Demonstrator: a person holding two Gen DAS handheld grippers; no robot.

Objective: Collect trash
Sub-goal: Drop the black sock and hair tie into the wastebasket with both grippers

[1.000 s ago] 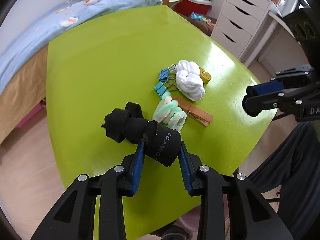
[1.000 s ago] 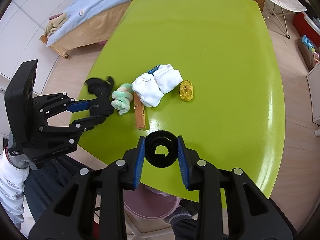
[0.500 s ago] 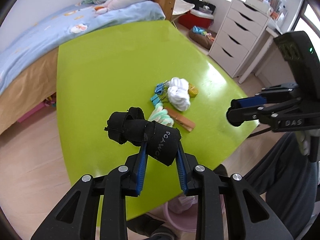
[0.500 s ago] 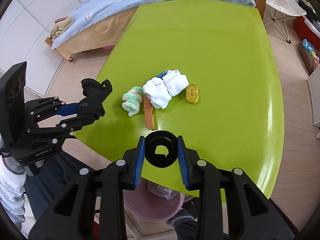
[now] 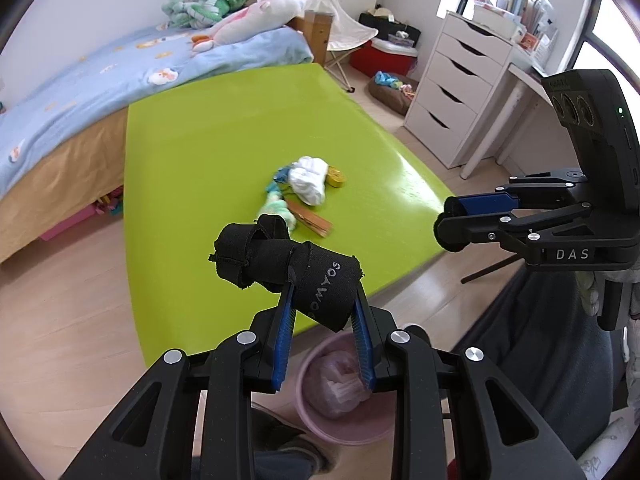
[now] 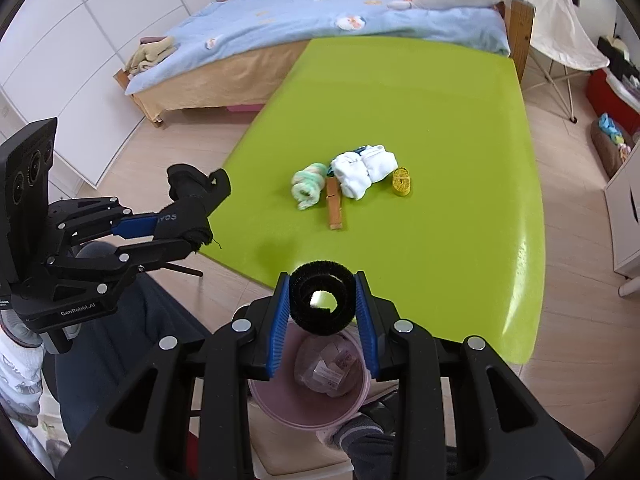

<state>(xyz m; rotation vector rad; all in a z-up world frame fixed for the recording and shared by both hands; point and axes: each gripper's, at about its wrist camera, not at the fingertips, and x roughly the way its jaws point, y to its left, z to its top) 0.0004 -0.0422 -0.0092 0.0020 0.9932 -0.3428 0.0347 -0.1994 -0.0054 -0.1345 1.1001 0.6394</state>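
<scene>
Two grippers hang above the bin (image 6: 306,394): the left gripper (image 5: 324,322) clamps a black strap (image 5: 288,264) between its fingers, the right gripper (image 6: 322,302) a black roll (image 6: 322,298).

Both grippers point steeply downward, side by side and apart, the left gripper (image 5: 324,312) clamped on a black fabric roll (image 5: 288,264) (blue pads pressing its printed end) and the right gripper (image 6: 322,300) pinched on a black coiled strap (image 6: 322,298)
</scene>
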